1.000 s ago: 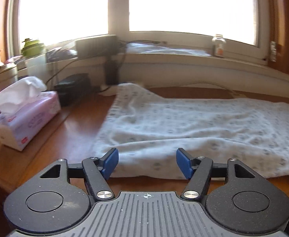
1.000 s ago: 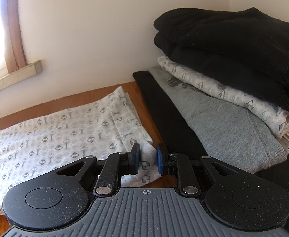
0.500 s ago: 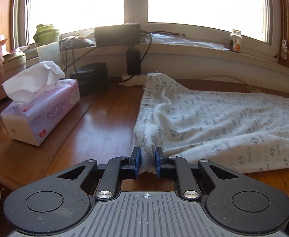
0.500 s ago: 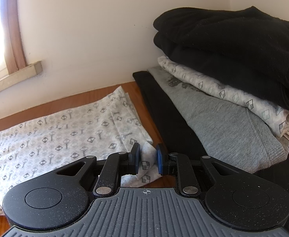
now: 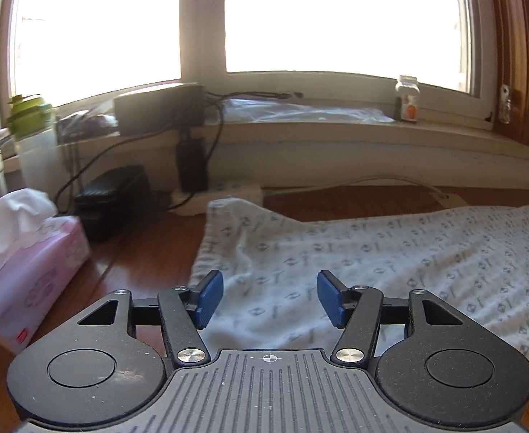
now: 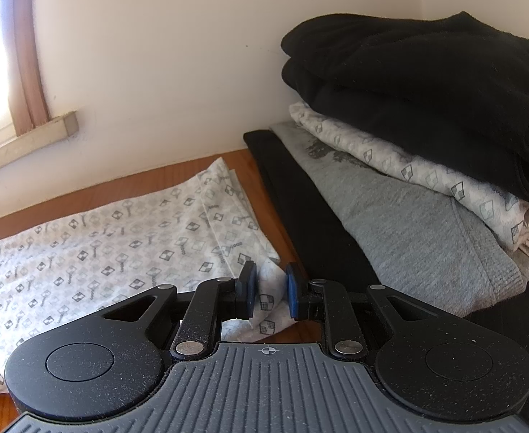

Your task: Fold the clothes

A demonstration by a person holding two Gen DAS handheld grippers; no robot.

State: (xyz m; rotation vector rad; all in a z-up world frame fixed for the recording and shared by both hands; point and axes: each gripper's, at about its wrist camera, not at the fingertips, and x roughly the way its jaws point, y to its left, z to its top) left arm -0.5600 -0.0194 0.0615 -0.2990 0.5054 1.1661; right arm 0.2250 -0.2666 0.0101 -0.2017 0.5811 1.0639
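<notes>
The left gripper (image 5: 270, 297) fills the bottom of its frame, its blue pads (image 5: 210, 297) wide apart and opening; the cloth (image 5: 390, 263) lies under and beyond the gap, but neither pad presses on it. This patterned white cloth spreads from the lower centre to the right edge of the frame, one corner reaching up toward the centre (the print is small diamonds and key shapes). It lies flat on the wooden table (image 5: 148, 249). At the left edge sits a pink tissue box (image 5: 29, 270), with a black case (image 5: 111, 202) above it, and a window sill (image 5: 336, 133) crosses the upper middle.

The right gripper (image 6: 268, 292) stands at the bottom centre of its frame, jaws nearly together, pinching a corner of the cloth (image 6: 120, 249), which runs from the pads out to the left edge. To the right, just beside that corner, a pile (image 6: 426, 144) of folded clothes rises into the upper right, black on top, patterned and grey below.
</notes>
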